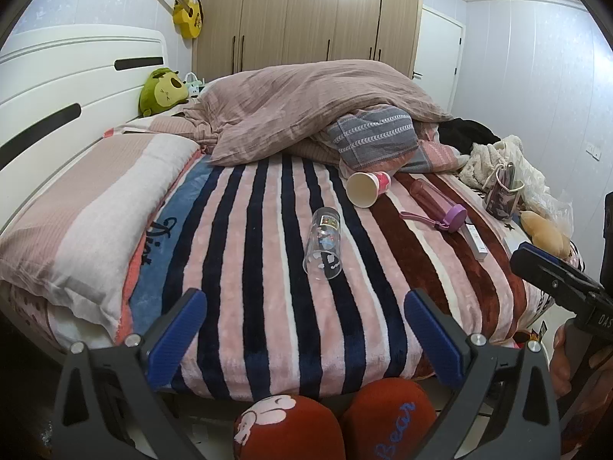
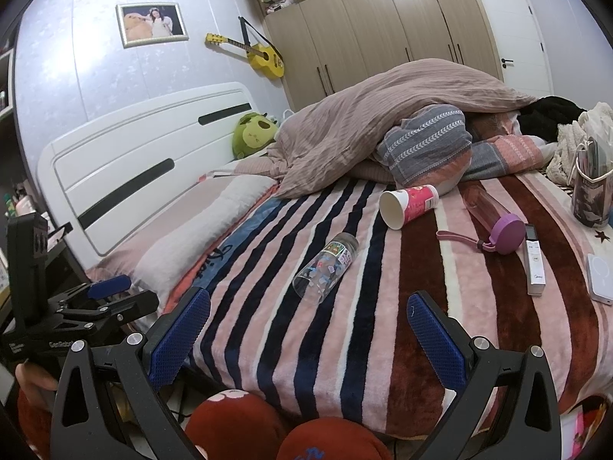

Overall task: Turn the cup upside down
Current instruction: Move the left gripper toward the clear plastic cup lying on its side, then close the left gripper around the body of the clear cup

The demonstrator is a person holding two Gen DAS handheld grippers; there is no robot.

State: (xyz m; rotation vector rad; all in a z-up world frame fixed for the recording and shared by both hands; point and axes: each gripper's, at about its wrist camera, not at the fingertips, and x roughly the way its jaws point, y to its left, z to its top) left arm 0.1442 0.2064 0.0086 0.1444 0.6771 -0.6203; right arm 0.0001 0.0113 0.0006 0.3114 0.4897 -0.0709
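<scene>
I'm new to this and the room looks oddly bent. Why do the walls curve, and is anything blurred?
Left wrist view: fisheye bends the wardrobe and darkens the corners; the clear glass cup stays sharp. Right wrist view: the headboard bows the same way; even indoor light, soft shadows, no strong glare.

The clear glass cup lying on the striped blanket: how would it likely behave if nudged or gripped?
The clear glass cup lies on its side, so a nudge would probably roll it, though the plush striped blanket may damp that. Its smooth wall looks slippery and likely breakable under hard squeezing.
</scene>
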